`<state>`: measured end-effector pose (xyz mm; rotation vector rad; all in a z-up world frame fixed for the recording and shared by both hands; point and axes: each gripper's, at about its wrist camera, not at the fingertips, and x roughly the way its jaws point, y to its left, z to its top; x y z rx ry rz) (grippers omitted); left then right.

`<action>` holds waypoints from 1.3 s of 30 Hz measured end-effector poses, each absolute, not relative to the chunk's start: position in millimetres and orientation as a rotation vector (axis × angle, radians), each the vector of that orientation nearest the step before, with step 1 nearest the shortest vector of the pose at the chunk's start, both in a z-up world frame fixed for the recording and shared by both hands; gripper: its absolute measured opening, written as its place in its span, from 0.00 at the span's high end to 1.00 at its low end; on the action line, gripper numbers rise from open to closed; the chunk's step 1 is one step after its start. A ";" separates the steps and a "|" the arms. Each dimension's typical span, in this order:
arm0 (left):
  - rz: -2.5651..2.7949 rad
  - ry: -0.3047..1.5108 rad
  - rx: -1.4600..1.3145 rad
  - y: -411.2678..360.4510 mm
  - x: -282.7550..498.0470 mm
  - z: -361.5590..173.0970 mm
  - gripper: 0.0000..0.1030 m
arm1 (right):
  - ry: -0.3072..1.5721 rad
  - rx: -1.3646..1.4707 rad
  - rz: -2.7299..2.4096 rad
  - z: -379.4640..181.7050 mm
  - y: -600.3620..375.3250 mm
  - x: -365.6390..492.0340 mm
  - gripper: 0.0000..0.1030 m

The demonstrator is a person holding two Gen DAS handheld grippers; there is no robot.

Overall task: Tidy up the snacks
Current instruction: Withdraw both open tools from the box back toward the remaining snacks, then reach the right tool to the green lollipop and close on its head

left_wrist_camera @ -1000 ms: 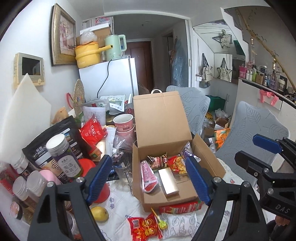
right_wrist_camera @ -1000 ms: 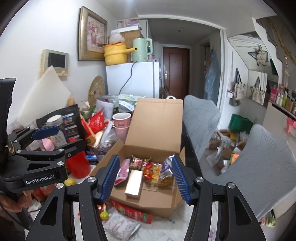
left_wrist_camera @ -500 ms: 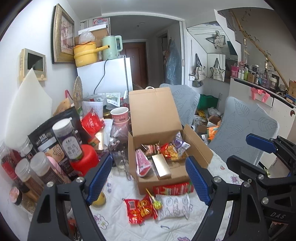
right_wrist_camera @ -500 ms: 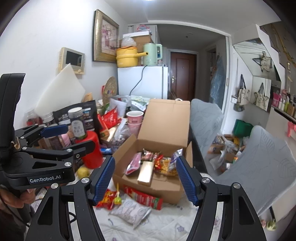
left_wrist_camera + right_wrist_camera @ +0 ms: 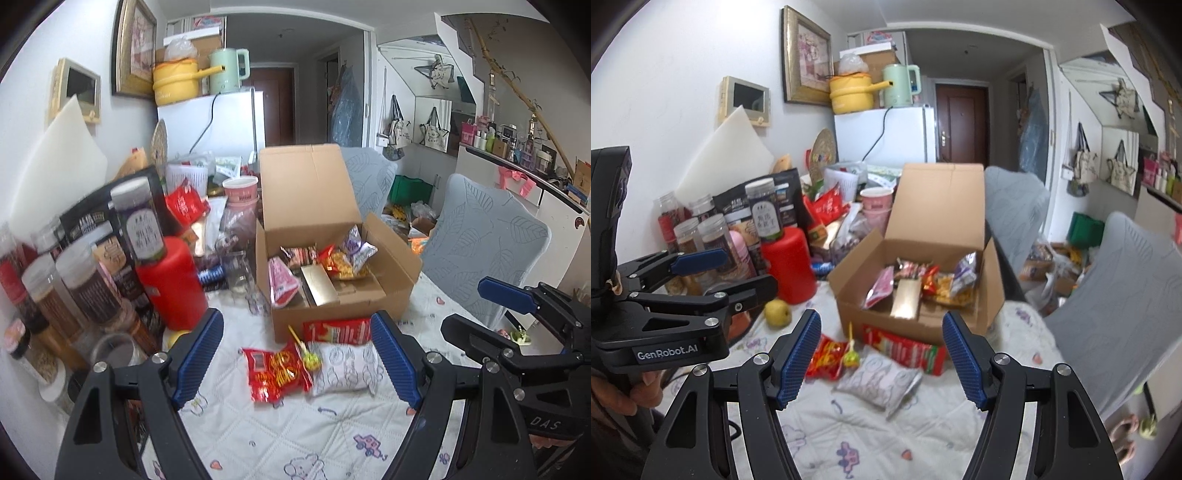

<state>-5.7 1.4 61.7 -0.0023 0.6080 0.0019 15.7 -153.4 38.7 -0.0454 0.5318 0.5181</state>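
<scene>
Approach step, judging by the layout: left gripper (image 5: 297, 360) and right gripper (image 5: 881, 360) both have fingers spread and empty, the right's jaws having just been opening; open brown cardboard box (image 5: 384, 295) at 12 o'clock already holds packets. Loose red crinkly snack packet (image 5: 277, 373), white printed pillow pouch (image 5: 345, 365) and long red wrapper (image 5: 338, 329) lie on the quilted cloth at the box front; next likely calls for lowering onto one and pinching it.
</scene>
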 end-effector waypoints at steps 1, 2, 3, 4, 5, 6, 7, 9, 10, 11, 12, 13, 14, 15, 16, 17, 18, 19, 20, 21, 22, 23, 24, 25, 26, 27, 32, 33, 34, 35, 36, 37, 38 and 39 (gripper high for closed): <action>-0.002 0.613 -0.009 1.8 -7.2 59.0 0.20 | 0.537 -0.042 0.521 35.3 -153.3 14.3 0.33; -0.007 0.619 -0.018 3.3 -9.1 55.2 0.20 | 0.540 -0.039 0.523 32.8 -153.2 13.3 0.33; -0.010 0.623 -0.022 3.7 -10.2 53.1 0.20 | 0.544 -0.037 0.525 29.9 -153.4 12.3 0.33; -0.013 0.624 -0.029 4.8 -11.9 50.4 0.20 | 0.549 -0.035 0.526 26.8 -153.5 11.3 0.33; -0.014 0.623 -0.033 5.6 -13.1 48.3 0.20 | 0.554 -0.032 0.527 23.5 -153.7 10.7 0.33; -0.014 0.623 -0.036 6.4 -13.9 45.9 0.20 | 0.559 -0.030 0.528 20.8 -153.4 10.5 0.33; -0.014 0.625 -0.036 7.0 -15.1 42.3 0.20 | 0.566 -0.028 0.530 17.5 -153.1 10.2 0.33; -0.013 0.637 -0.031 7.1 -15.8 36.3 0.20 | 0.581 -0.026 0.534 11.3 -152.2 11.2 0.33; -0.014 0.644 -0.030 7.1 -16.1 33.5 0.20 | 0.592 -0.024 0.534 7.7 -151.5 12.1 0.33; -0.018 0.651 -0.031 7.8 -16.5 29.6 0.20 | 0.600 -0.023 0.534 4.4 -151.1 12.8 0.33; -0.023 0.662 -0.034 8.6 -16.5 24.3 0.20 | 0.608 -0.023 0.534 0.9 -150.4 13.6 0.33; -0.025 0.669 -0.036 9.6 -15.8 21.3 0.20 | 0.618 -0.021 0.533 -3.2 -149.7 14.5 0.33; -0.029 0.680 -0.041 10.8 -15.1 15.9 0.20 | 0.626 -0.020 0.532 -6.4 -149.1 15.0 0.33; -0.032 0.688 -0.044 11.8 -14.1 12.3 0.20 | 0.636 -0.017 0.532 -10.9 -148.3 15.6 0.33; -0.037 0.700 -0.048 12.9 -12.8 7.3 0.20 | 0.647 -0.014 0.533 -15.2 -147.6 16.7 0.33; -0.039 0.707 -0.050 13.4 -11.9 4.0 0.20 | 0.656 -0.012 0.535 -18.7 -146.8 17.5 0.33; -0.043 0.717 -0.055 14.6 -10.7 -0.8 0.20 | 0.667 -0.010 0.537 -22.8 -145.9 18.8 0.33; -0.046 0.724 -0.059 15.4 -9.9 -4.4 0.20 | 0.678 -0.009 0.539 -26.9 -145.0 20.3 0.33; -0.049 0.730 -0.062 16.2 -9.6 -8.4 0.20 | 0.688 -0.008 0.541 -30.9 -144.0 22.1 0.33; -0.050 0.737 -0.064 17.4 -8.3 -13.1 0.20 | 0.696 -0.007 0.542 -34.0 -143.2 23.5 0.33; -0.049 0.741 -0.063 18.0 -7.3 -16.5 0.20 | 0.707 -0.006 0.542 -38.0 -142.3 25.9 0.33; -0.048 0.743 -0.061 18.6 -6.9 -18.8 0.20 | 0.713 -0.004 0.542 -40.7 -141.6 27.4 0.33; -0.047 0.746 -0.057 19.1 -6.0 -22.0 0.20 | 0.722 -0.002 0.543 -44.4 -140.8 29.7 0.33; -0.045 0.749 -0.054 19.4 -5.2 -24.7 0.20 | 0.733 0.000 0.545 -48.4 -140.0 32.2 0.33; -0.042 0.752 -0.051 20.5 -3.9 -27.8 0.20 | 0.744 0.001 0.546 -52.6 -138.9 34.9 0.33; -0.039 0.758 -0.050 21.8 -2.3 -31.7 0.20 | 0.753 0.000 0.546 -55.7 -137.7 37.5 0.33; -0.026 0.782 -0.052 29.4 7.6 -44.5 0.20 | 0.815 -0.005 0.528 -77.4 -132.0 54.5 0.33; -0.022 0.788 -0.052 31.4 10.5 -47.4 0.20 | 0.827 -0.003 0.523 -80.1 -131.0 58.8 0.33; -0.021 0.793 -0.054 33.3 13.0 -49.5 0.20 | 0.841 0.001 0.519 -83.8 -130.4 63.5 0.33; -0.021 0.803 -0.060 35.8 16.9 -52.7 0.20 | 0.851 0.006 0.517 -86.7 -130.3 66.9 0.33; -0.020 0.807 -0.064 37.2 18.5 -54.3 0.20 | 0.862 0.011 0.516 -89.9 -129.4 71.5 0.33; -0.016 0.813 -0.068 39.1 21.3 -56.8 0.20 | 0.870 0.011 0.514 -92.2 -128.1 75.7 0.33; -0.011 0.818 -0.071 41.3 24.2 -59.1 0.20 | 0.873 0.008 0.511 -93.9 -126.5 79.6 0.32; -0.007 0.822 -0.072 43.4 27.1 -61.1 0.20 | 0.872 0.003 0.510 -95.2 -124.8 83.0 0.32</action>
